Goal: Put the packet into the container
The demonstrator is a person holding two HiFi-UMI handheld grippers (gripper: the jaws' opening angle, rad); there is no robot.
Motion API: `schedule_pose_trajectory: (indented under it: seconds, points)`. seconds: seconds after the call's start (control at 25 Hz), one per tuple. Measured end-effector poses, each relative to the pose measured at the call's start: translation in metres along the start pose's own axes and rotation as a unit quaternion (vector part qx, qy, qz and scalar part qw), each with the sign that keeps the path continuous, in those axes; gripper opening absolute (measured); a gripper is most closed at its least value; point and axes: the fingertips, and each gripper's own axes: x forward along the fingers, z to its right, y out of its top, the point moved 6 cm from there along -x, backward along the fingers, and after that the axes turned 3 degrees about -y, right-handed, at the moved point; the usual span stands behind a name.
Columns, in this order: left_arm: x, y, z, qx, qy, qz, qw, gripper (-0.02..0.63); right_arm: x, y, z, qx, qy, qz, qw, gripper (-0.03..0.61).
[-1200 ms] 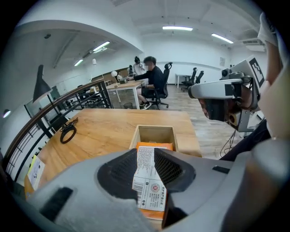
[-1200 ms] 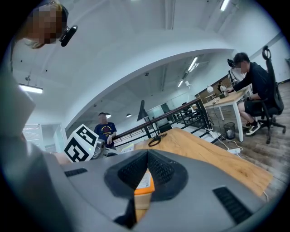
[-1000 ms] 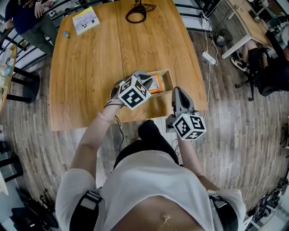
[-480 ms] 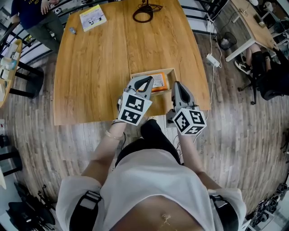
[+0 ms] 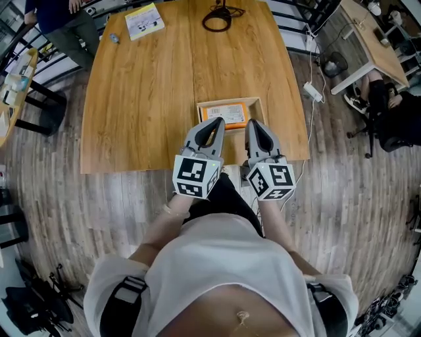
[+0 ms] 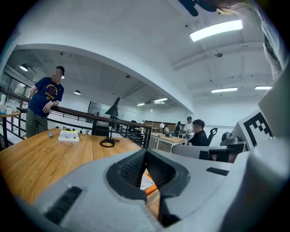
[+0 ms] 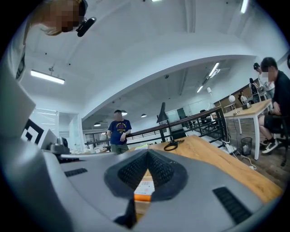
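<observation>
Orange packet (image 5: pixel 225 113) lies flat inside container (image 5: pixel 259 110) on tabletop (image 5: pixel 145 99), left gripper (image 5: pixel 216 122) and right gripper (image 5: pixel 253 124) both clenched empty just beside it, so placement looks done; next just pull clear.

Wood table (image 5: pixel 145 99), yellow booklet (image 5: pixel 145 21) at far corner, blk cable coil (image 5: pixel 222 13), white pwr strip (image 5: pixel 313 92) on floor
</observation>
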Motion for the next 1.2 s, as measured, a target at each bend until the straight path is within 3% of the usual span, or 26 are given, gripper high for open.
schedule_pose_trajectory:
  seconds: [0.4,1.2]
  points:
    - [-0.008,-0.013,-0.004,-0.025,0.0,-0.012,0.9996,0.009,-0.004,-0.006,-0.014,-0.024,0.012,-0.012,1.0,0.011]
    - [0.001,-0.018,-0.002,-0.022,-0.011,-0.024,0.9994,0.009,-0.004,-0.005,-0.005,-0.025,-0.003,-0.013,1.0,0.011]
